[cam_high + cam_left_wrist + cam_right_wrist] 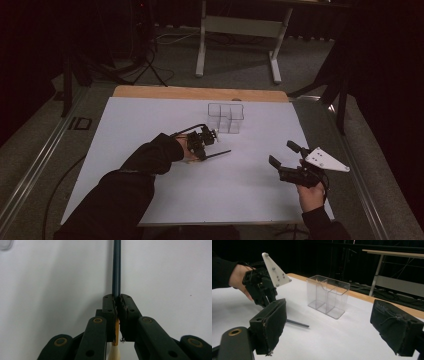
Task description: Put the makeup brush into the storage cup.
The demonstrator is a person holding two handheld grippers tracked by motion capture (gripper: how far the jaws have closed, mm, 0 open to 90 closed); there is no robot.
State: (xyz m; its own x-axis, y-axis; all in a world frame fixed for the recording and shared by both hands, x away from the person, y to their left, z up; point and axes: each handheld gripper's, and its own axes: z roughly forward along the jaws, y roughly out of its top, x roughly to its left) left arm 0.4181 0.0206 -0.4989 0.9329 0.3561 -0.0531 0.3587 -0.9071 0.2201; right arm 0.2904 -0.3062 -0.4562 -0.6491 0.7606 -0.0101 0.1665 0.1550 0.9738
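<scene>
My left gripper (204,154) is shut on a thin dark stick (220,153) that lies low over the white sheet, pointing right. In the left gripper view the jaws (117,298) pinch the stick (116,267); behind the pads it turns yellow with a pale end. A clear plastic box (226,117) with several compartments stands upright just beyond, empty. My right gripper (282,153) hovers open at the right, nothing between its pads (272,322). The right gripper view shows the box (327,296), the stick (298,323) and the left gripper (267,299).
A white sheet (150,115) covers the table, with a wooden strip (200,93) at the far edge. A white desk frame (237,27) stands on the floor beyond. Dark stands and cables (145,60) sit at the back left.
</scene>
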